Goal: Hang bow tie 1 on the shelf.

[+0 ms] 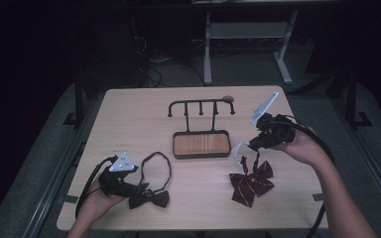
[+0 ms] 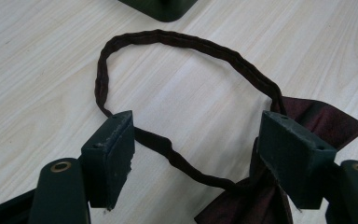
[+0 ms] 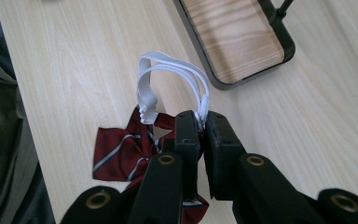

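My right gripper [image 3: 202, 122] pinches the striped bow's white strap [image 3: 168, 63]; the hook rack [image 1: 201, 106] stands forward-left of it

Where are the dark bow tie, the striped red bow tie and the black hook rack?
dark bow tie [image 1: 150, 199], high view, on its bow.
striped red bow tie [image 1: 250, 181], high view, on its bow.
black hook rack [image 1: 201, 144], high view, on its wooden base.

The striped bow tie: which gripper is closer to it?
Right. The right gripper is shut on the striped bow tie's white strap; the left gripper is across the table by the dark bow tie.
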`<state>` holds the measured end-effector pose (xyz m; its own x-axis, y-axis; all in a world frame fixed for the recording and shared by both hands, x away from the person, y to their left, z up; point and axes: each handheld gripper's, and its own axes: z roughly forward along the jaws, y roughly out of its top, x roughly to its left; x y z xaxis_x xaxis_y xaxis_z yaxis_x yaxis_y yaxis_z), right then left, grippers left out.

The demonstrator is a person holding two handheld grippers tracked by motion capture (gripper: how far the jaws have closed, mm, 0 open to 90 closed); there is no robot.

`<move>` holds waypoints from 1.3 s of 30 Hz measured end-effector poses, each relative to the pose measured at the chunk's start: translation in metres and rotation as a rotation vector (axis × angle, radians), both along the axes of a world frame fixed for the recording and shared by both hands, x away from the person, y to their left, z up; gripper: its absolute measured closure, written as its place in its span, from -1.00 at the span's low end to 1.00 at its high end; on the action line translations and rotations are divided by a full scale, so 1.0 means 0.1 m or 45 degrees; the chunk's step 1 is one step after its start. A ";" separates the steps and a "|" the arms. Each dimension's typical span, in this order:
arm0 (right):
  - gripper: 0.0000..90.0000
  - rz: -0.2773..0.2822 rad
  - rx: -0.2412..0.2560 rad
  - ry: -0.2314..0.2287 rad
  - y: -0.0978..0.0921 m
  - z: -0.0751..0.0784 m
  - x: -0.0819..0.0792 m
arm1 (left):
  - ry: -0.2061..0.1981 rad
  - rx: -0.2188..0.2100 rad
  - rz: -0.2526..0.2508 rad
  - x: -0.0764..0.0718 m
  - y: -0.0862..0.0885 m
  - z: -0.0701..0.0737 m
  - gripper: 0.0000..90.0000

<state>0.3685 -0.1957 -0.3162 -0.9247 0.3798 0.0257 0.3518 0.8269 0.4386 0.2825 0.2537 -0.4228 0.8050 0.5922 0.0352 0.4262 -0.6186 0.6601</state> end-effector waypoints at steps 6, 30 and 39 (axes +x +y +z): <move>0.87 0.012 0.008 -0.003 0.04 0.12 0.01 | 0.000 -0.002 -0.001 0.00 0.00 0.00 -0.38; 0.87 -0.002 0.004 -0.033 0.16 0.45 0.19 | 0.000 -0.003 0.000 0.00 0.01 0.00 -0.38; 0.87 -0.021 -0.003 -0.041 0.18 0.52 0.29 | 0.005 -0.011 0.004 0.00 0.01 0.01 -0.38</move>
